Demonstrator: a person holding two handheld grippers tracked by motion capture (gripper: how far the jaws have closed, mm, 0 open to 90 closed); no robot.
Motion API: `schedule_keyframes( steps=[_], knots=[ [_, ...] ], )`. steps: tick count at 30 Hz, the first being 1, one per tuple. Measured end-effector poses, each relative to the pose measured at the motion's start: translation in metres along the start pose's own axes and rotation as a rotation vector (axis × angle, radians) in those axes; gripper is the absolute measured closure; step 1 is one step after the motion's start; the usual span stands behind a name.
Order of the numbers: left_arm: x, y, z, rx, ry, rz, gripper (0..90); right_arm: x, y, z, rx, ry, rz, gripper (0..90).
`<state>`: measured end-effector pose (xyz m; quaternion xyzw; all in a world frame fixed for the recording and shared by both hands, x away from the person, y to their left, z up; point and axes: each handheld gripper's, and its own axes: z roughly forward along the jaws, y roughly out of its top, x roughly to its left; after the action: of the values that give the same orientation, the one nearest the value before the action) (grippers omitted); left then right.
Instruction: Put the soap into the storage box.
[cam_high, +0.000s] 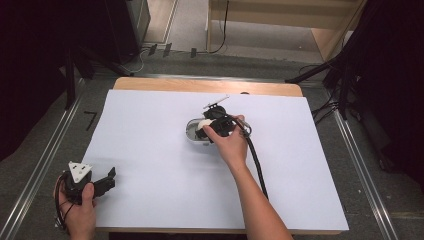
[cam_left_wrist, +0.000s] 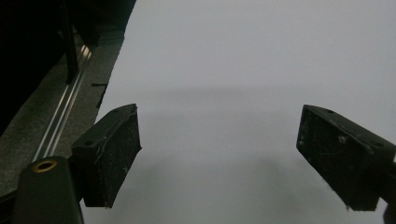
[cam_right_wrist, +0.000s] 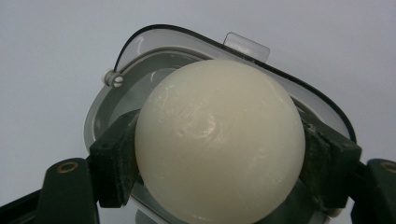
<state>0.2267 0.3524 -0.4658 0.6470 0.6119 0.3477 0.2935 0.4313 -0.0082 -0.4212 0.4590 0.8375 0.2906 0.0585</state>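
While right gripper (cam_high: 212, 127) clamps ball (cam_right_wrist: 219, 140) over container (cam_right_wrist: 116, 93) | left gripper (cam_high: 97, 184) rests low, jaws apart.

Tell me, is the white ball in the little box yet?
Done: the right hand-held gripper has picked up the smooth cream-white ball and clamps it between both pads. In hand: it holds the ball right over the open clear plastic container on the white table cover. Left: probably lowering the ball in and letting go. The left hand-held gripper waits open with nothing between its pads.
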Motion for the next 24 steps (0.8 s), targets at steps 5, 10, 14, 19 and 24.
schedule_keyframes(
  steps=[5, 10, 14, 19, 24],
  knots=[
    [-0.0001, 0.0000, 0.0000, 0.000, 0.001, 0.001, 14.4, 0.0001, -0.0005, 0.0012, 0.004, -0.003, -0.002, 24.5],
    [0.0000, 0.0000, 0.0000, 0.000, 0.000, 0.000, 14.4, 0.0006, -0.0011, 0.0030, 0.013, -0.001, -0.004, 24.5],
    [-0.0002, 0.0000, 0.0001, 0.001, 0.001, 0.001, 14.4, 0.0007, -0.0011, 0.0033, 0.012, -0.001, -0.004, 24.4],
    [-0.0001, 0.0000, 0.0001, 0.001, 0.000, 0.000, 14.4, 0.0009, -0.0014, 0.0032, 0.016, 0.001, -0.009, 24.0],
    [-0.0001, 0.0001, 0.0001, 0.002, 0.001, 0.001, 14.4, 0.0008, -0.0007, 0.0002, 0.002, 0.001, -0.007, 19.9]
  ],
)
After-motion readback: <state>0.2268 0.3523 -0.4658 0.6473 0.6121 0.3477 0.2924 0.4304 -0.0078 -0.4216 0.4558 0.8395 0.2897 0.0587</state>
